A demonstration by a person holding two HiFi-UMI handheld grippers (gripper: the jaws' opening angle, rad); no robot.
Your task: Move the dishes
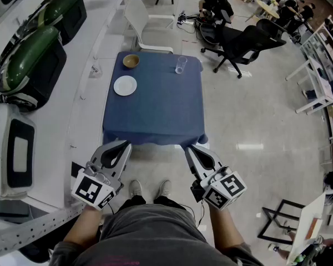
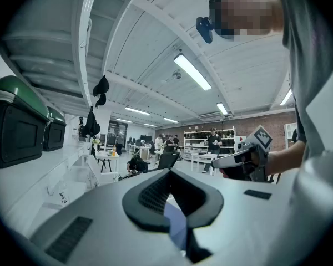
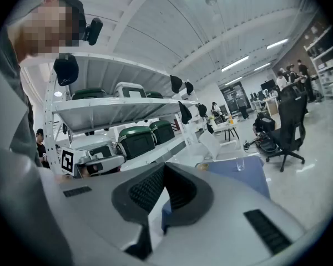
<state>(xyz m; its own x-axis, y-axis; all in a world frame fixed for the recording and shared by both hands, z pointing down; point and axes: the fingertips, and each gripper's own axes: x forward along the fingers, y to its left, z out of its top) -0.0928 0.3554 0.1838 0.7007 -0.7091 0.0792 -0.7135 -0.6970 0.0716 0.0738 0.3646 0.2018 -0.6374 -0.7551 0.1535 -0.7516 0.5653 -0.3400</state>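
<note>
A small square table draped in a dark blue cloth (image 1: 155, 118) stands in front of the person, and all three dishes sit on its far half. A flat, round white plate (image 1: 125, 85) lies close to the left edge. A small brown wooden-looking bowl (image 1: 131, 61) sits just beyond it in the far left corner. A clear drinking glass (image 1: 181, 65) stands upright at the far edge, right of the middle and well apart from the other two.

The left gripper (image 1: 126, 144) and the right gripper (image 1: 187, 147) hang at the table's near edge, one toward each near corner. Both are clenched tight on nothing, with their pads meeting and no dish between them.

Everything to be moved lies straight ahead across the cloth, well beyond both tips. The plate and bowl line up with the left gripper, so that hand looks nearer to them. The glass lines up with the right. All three dishes are round, so no long axis favours one approach over another. Either gripper would likely have to open its jaws and be carried forward over the cloth.
</note>
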